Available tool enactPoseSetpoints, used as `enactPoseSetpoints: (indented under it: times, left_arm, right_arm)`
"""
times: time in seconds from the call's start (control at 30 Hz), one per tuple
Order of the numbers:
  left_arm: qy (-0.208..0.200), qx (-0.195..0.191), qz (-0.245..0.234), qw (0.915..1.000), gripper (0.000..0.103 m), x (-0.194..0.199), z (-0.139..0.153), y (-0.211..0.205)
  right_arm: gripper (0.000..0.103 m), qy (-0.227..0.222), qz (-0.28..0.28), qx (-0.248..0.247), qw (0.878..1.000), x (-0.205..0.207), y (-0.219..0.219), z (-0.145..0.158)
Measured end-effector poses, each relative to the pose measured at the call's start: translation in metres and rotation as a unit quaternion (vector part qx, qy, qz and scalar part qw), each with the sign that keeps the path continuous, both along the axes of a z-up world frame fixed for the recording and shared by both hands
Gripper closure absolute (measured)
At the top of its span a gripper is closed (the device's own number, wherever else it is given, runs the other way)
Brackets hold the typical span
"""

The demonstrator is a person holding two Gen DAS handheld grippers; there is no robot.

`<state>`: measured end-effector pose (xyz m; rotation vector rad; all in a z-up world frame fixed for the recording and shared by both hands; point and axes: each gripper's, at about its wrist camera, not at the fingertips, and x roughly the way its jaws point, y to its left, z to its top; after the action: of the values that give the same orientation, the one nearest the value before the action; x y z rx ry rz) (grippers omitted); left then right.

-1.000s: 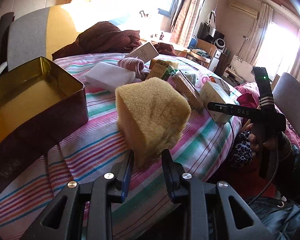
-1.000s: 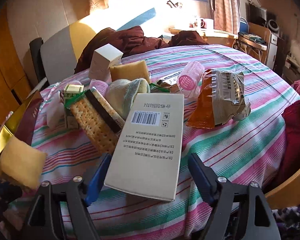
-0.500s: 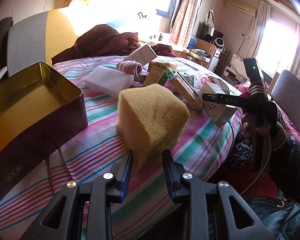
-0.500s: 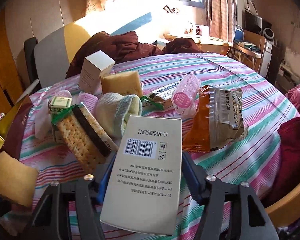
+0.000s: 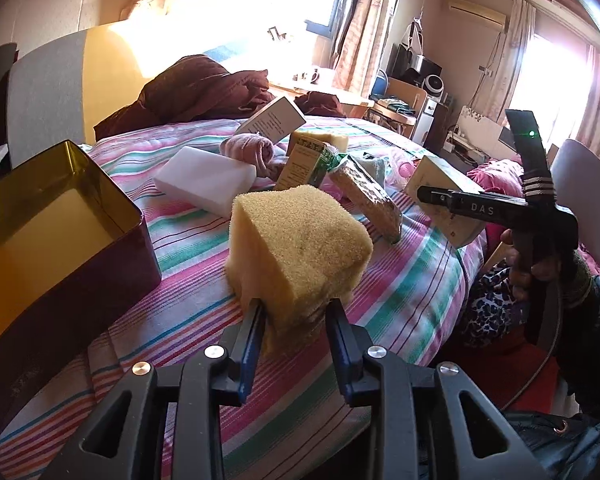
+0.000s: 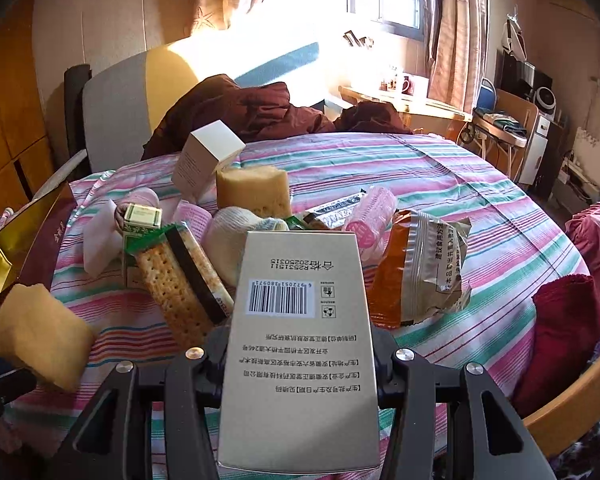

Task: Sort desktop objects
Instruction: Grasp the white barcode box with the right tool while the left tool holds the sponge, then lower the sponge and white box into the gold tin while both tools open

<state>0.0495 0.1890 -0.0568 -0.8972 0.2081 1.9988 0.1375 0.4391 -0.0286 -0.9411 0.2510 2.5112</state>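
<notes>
From the left wrist, the left hand-held gripper (image 5: 296, 332) clamps a yellow sponge (image 5: 300, 256) above the striped tabletop (image 5: 412, 280), just beside an open gold-lined tin (image 5: 60, 240) at left. From the right wrist, the right hand-held gripper (image 6: 300, 356) grips a beige barcode box (image 6: 300, 344) by its sides, in front of a cracker pack (image 6: 180, 280), an orange snack bag (image 6: 416, 268) and a pink roller (image 6: 372, 216).
</notes>
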Motion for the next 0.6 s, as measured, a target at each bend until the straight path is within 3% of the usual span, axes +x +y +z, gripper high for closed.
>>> enactPoseSetpoints:
  times: [0.33,0.6]
  left_arm:
    - [0.026,0.025,0.014,0.9992,0.08,0.005,0.012,-0.009]
    - [0.051,0.048,0.058,0.9958,0.08,0.0,0.045,-0.045]
  right_arm:
    - [0.052,0.039,0.049,0.048,0.997,-0.003,-0.036,0.027]
    - [0.052,0.064,0.117,0.033,0.99,-0.016,-0.068,0.042]
